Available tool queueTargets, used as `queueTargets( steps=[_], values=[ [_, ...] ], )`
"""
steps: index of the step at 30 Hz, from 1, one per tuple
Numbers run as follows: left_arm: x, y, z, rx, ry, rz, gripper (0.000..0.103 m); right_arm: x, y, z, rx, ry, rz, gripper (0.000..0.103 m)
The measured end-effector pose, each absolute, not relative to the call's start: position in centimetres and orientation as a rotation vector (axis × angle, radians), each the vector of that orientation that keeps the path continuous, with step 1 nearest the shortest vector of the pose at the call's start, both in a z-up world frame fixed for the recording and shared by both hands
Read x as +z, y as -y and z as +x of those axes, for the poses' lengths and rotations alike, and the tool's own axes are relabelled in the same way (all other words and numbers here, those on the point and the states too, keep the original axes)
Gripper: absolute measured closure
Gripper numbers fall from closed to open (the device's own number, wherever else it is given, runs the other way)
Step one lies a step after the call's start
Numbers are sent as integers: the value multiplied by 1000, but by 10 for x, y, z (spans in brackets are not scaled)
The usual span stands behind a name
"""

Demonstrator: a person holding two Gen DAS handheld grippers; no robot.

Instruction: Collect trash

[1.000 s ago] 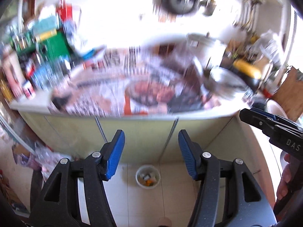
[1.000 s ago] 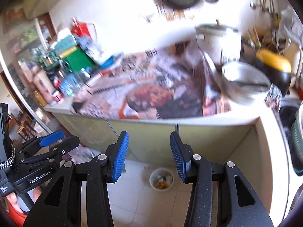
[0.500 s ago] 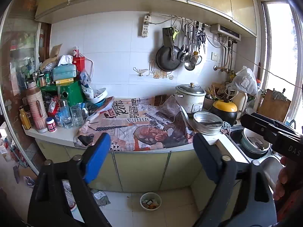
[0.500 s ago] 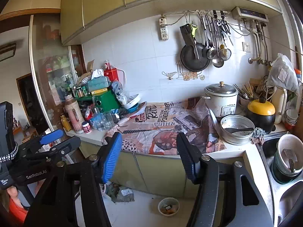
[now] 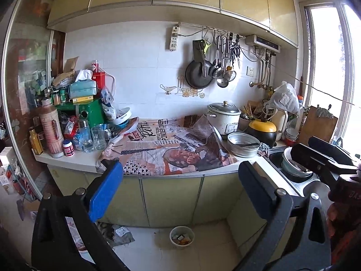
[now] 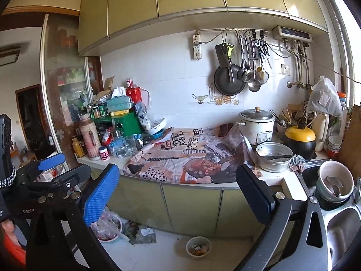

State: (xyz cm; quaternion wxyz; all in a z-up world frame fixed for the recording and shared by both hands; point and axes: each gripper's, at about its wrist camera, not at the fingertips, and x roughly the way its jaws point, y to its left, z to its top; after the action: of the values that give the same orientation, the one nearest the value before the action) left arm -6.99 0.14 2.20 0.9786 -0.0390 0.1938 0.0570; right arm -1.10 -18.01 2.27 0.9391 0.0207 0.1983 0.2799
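We hold the left gripper (image 5: 180, 187) and right gripper (image 6: 178, 192) back from the surface (image 5: 74, 159), fingers just spread wide, nothing between them. Trash (crumpled wrappers (image 6: 144, 233)) lies on the floor; reaching low, we risk toppling the small bin (image 6: 198, 247).

cant make out whats in the little floor bowl (image 5: 181, 236), bits too tiny. right gripper (image 5: 320, 155) gets chopped off at 3 o'clock, the sink (image 6: 343, 223) runs out of frame around 4 in the right view.
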Motion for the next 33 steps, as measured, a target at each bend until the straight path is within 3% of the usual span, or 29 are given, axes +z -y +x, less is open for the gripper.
queueTargets(
  steps=[33],
  values=[
    [24,13,-73,76,-375,-74,1,26,189,-22,539,-431,52,0]
  ],
)
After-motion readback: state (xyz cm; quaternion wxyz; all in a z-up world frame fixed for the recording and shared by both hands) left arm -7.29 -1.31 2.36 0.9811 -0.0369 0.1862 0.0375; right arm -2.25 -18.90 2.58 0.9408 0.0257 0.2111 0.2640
